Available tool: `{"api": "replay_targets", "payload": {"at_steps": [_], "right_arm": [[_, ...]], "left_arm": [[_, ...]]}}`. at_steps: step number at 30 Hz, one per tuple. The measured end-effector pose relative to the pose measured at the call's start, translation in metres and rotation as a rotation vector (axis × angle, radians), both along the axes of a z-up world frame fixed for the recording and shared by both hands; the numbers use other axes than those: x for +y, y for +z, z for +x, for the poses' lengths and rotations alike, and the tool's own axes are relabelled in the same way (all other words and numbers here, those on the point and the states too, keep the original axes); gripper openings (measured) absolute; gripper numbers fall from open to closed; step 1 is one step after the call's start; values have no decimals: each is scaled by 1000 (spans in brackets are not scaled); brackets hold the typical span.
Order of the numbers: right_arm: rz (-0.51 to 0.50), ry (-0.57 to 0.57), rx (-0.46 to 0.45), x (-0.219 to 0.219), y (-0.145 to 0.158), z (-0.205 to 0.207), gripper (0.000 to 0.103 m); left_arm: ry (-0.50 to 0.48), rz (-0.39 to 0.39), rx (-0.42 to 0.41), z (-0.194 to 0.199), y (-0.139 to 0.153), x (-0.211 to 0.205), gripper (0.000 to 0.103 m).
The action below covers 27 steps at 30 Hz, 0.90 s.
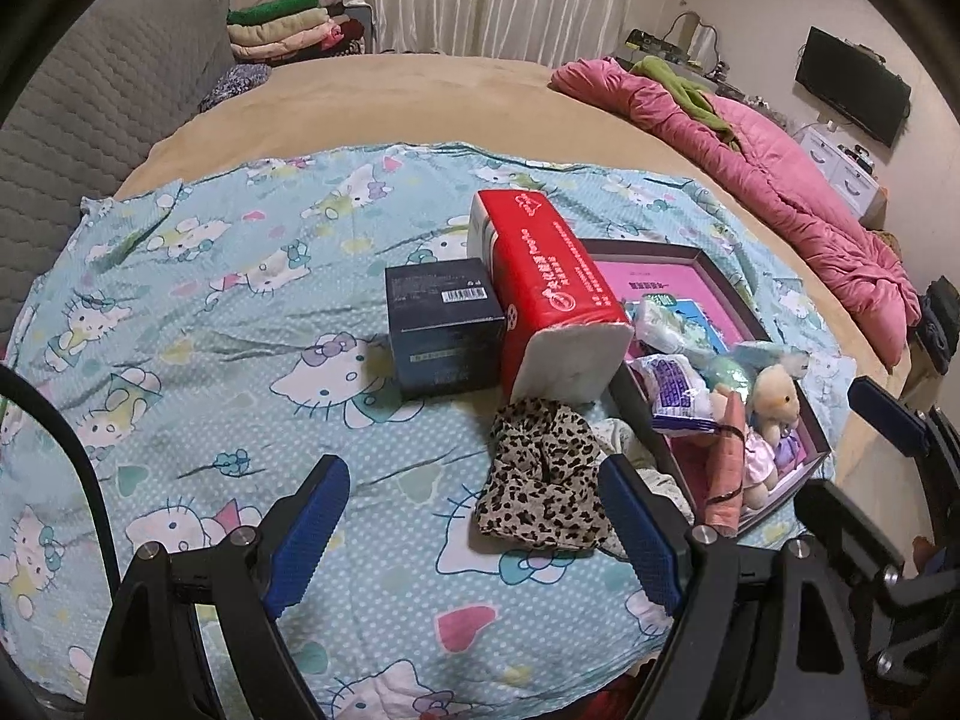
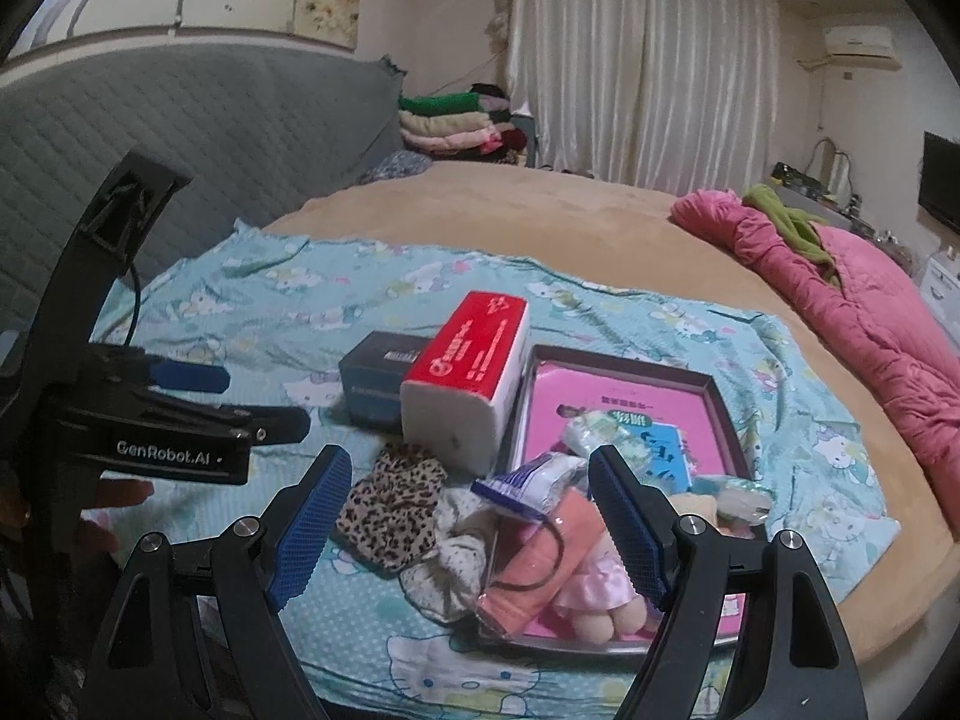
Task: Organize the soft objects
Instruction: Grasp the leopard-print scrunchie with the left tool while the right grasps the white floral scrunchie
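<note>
A leopard-print scrunchie lies on the cartoon-cat sheet. It sits just ahead of my open left gripper, close to the right finger and not touched. Beside it a white dotted scrunchie leans on the dark tray. The tray holds a plush doll, an orange packet and a purple tissue packet. My right gripper hovers open above this pile, gripping nothing. The left gripper shows at the left of the right wrist view.
A red tissue pack and a dark box stand behind the scrunchies. A pink quilt lies along the bed's right side. Folded blankets are stacked by the grey headboard.
</note>
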State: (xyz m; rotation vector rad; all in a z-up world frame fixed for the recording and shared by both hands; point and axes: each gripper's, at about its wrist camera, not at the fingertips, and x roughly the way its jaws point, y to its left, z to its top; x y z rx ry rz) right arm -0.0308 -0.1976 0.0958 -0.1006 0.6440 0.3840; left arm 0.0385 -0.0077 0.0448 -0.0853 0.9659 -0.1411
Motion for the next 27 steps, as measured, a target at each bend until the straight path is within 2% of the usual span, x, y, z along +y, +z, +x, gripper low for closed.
{"api": "replay_targets", "payload": {"at_steps": [7, 14, 19, 22, 27], "right_arm": [[-27, 35, 27, 8, -17, 2, 82], [-45, 63, 69, 13, -32, 8, 82], [-112, 115, 102, 29, -43, 10, 82], [-181, 129, 112, 37, -52, 10, 83], [-180, 117, 144, 31, -58, 14, 83]], "left_arm": [[-11, -12, 63, 8, -27, -1, 85], [-30, -22, 160, 20, -65, -6, 85], [-51, -28, 209, 33, -84, -15, 85], [-65, -15, 229, 43, -93, -21, 83], [-93, -34, 248, 54, -103, -28, 77]]}}
